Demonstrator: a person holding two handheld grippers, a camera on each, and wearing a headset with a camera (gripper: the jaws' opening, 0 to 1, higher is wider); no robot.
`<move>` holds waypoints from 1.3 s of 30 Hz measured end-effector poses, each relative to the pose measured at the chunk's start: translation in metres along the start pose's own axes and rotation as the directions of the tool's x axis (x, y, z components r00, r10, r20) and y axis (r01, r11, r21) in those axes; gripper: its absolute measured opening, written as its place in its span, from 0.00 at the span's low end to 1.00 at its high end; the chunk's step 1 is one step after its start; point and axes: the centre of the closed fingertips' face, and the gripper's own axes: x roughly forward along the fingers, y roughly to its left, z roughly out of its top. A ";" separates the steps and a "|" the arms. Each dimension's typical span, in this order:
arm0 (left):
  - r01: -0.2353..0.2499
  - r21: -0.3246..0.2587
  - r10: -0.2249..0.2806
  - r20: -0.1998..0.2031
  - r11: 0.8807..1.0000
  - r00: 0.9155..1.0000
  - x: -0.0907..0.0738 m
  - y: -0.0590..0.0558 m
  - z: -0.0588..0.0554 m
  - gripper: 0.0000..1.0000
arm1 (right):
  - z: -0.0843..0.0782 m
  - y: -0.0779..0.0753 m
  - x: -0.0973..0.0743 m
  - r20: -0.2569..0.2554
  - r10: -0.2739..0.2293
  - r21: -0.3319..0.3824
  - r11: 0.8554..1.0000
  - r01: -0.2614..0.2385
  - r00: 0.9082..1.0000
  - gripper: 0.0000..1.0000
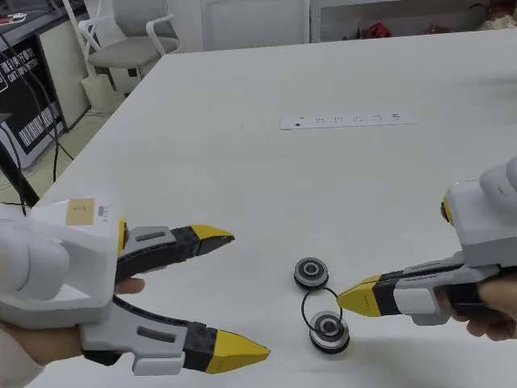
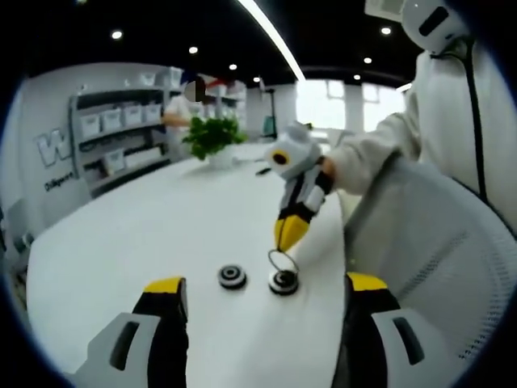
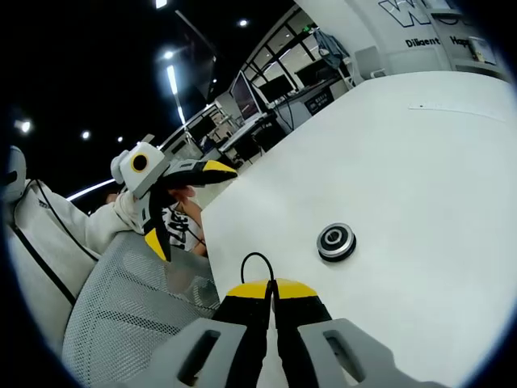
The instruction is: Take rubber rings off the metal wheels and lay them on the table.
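The right gripper (image 1: 346, 299) has its jaws pressed together on a thin black rubber ring (image 1: 304, 305), pinching one stretch of it so the rest stands out as an open loop. That loop reaches from the yellow tips down to the near wheel (image 1: 329, 330). In the left gripper view it rises from the top of that wheel (image 2: 283, 282) to the pinch. The hold looks meant to draw the ring up and out of its groove. Whether its lower part is seated on the wheel or already free is too fine to tell.

The far wheel (image 1: 311, 272) lies flat on the white table (image 1: 242, 162), just beside the loop and apart from both grippers. Its own ring seems to be in place.

The right gripper comes in low from the person's right, almost level with the tabletop, tips pointing left. The left gripper (image 1: 230, 293) hovers well apart from the wheels with its jaws spread wide and nothing between them. It is aimed towards the wheels, probably ready to steady the near one while the ring comes off.
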 end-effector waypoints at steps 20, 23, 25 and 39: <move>-0.115 -0.089 0.116 0.005 0.989 0.993 -0.041 0.003 -0.028 0.83 | 0.009 0.019 0.010 -0.043 0.011 -0.059 0.998 -0.014 0.999 0.00; -0.119 -0.100 0.120 0.002 0.988 0.993 -0.041 0.002 -0.032 0.84 | 0.010 0.024 0.014 -0.061 0.015 -0.084 0.996 -0.020 0.998 0.00; -0.116 -0.108 0.117 0.003 0.987 0.993 -0.040 0.000 -0.034 0.85 | 0.010 0.026 0.016 -0.074 0.014 -0.100 0.995 -0.021 0.997 0.00; -0.093 -0.150 0.090 -0.026 0.984 0.996 -0.028 -0.015 -0.053 0.94 | 0.006 0.029 0.032 -0.143 0.004 -0.143 0.989 -0.024 0.990 0.00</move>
